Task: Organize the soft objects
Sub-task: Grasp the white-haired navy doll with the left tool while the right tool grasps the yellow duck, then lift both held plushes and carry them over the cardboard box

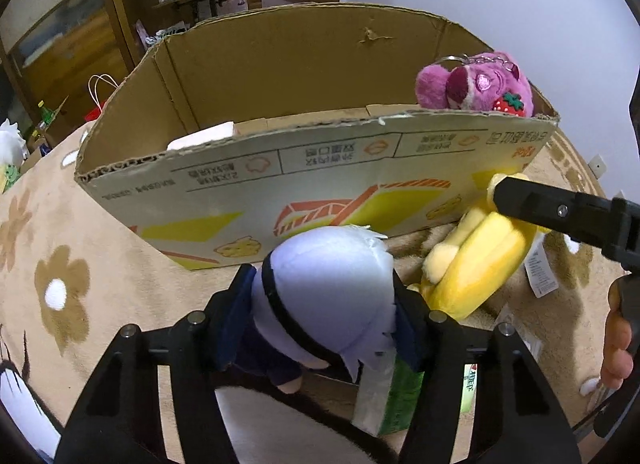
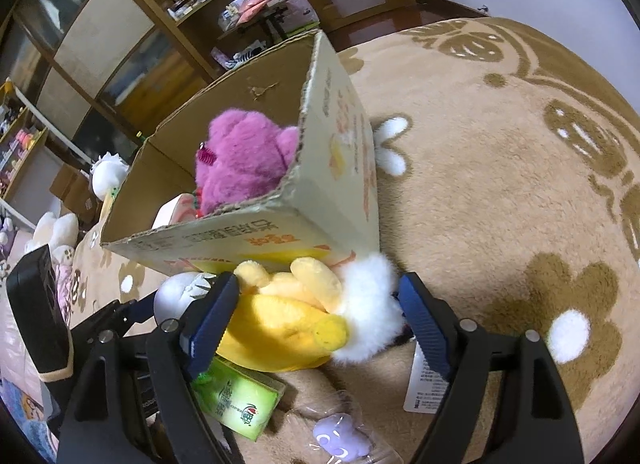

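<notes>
**Desk:** What are the two grippers doing on the flowered rug [image 2: 500,192]?

**Photographer:** The left gripper [image 1: 324,320] is pinching a small doll [image 1: 320,292] with a pale lilac head; both blue pads press into its sides. No earlier frame to compare. The right gripper [image 2: 316,320] straddles a yellow plush [image 2: 288,316] with a white furry trim. The left pad touches it, but the right pad looks just clear, so I read it as spread around the toy.

**Desk:** And the cardboard box [image 1: 280,168]?

**Photographer:** It stands open just behind both toys. A pink bear [image 1: 476,84] already sits in its right corner, which suggests that is where soft things are going.

**Desk:** Why grip the doll by the head?

**Photographer:** It is probably the fullest, firmest part to squeeze. A green carton [image 2: 236,400] lies on the rug under the yellow plush.
</notes>
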